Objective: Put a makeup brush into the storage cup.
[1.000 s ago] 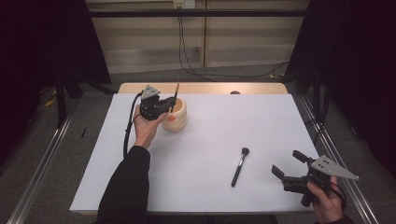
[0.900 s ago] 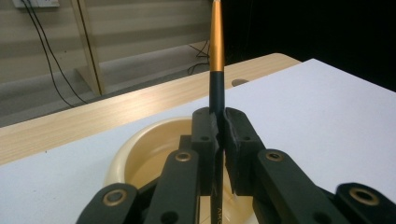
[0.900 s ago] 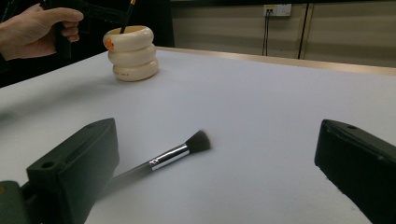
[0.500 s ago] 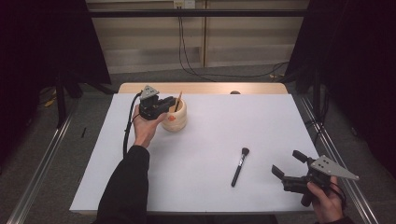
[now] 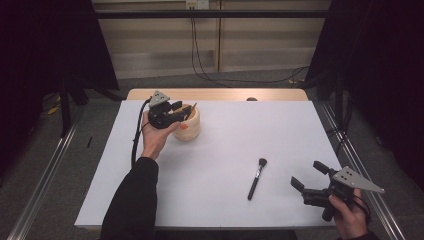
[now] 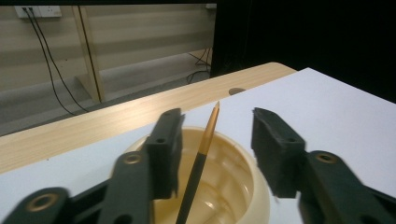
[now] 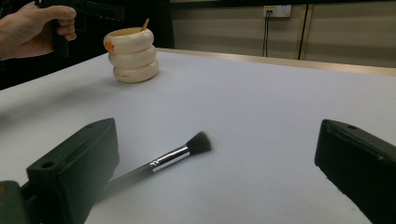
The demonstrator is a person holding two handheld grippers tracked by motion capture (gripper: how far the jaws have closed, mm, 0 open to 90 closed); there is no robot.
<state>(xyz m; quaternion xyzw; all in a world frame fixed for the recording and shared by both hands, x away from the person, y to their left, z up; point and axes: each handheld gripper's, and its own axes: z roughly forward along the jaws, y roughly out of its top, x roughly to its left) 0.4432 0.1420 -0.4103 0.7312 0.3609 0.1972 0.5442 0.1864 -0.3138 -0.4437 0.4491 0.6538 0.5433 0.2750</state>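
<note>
With its jaws just opened clear of the pencil [image 6: 201, 154] now leaning in the cup [image 6: 243, 186] directly beneath, the left tool [image 6: 215, 154] should lift straight up, while the right tool [image 7: 215, 172] waits wide beside the brush [image 7: 180, 154].

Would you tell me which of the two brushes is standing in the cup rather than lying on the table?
The thin gold-tipped brush stands tilted in the cream ringed cup, between the left gripper's opened jaws, untouched. The silver-collared brush lies flat.

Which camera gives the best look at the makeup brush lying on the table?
The right gripper view: the brush lies close, bristles and metal collar clear, handle blurred. The high view shows it whole but small. The left gripper view looks into the cup.
</note>
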